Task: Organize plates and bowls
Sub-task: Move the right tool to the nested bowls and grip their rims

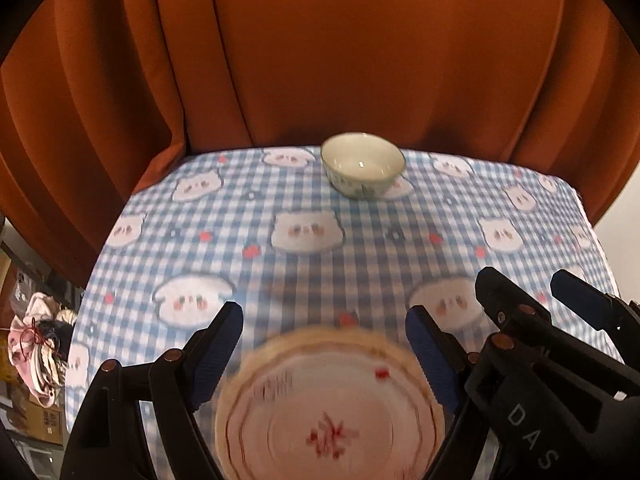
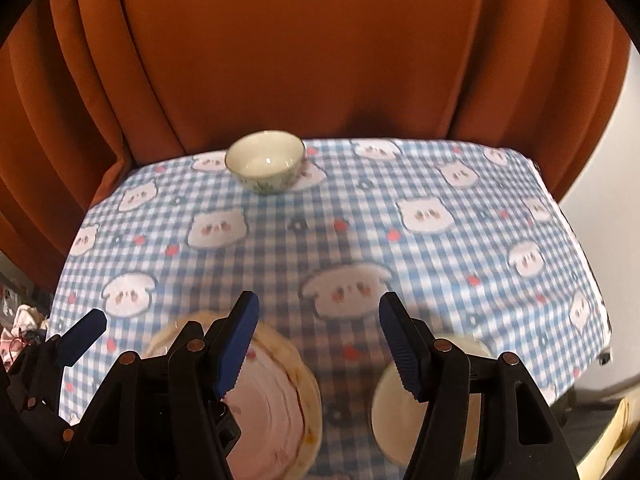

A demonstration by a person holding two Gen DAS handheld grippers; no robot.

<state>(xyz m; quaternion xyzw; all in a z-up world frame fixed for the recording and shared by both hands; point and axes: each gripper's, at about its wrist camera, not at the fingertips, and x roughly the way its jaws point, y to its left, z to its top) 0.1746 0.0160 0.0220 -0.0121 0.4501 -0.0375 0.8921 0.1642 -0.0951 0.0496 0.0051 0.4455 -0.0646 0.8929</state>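
A pink plate (image 1: 332, 412) with a cream rim and a red flower lies on the checked tablecloth (image 1: 280, 208), blurred, just below my left gripper (image 1: 324, 344). That gripper is open and its pads touch nothing. My right gripper (image 1: 536, 296) hovers close on its right. In the right wrist view the right gripper (image 2: 320, 340) is open over bare cloth, between the plate (image 2: 280, 396) at lower left and a cream bowl (image 2: 386, 412) at lower right. A small bowl with a green pattern (image 1: 362, 164) (image 2: 264, 160) stands upright near the far table edge.
An orange curtain (image 1: 320, 60) hangs right behind the table's far edge. The table drops off on the left, where bags and boxes (image 1: 36, 344) clutter the floor. On the right a white wall (image 2: 616, 208) stands past the table edge.
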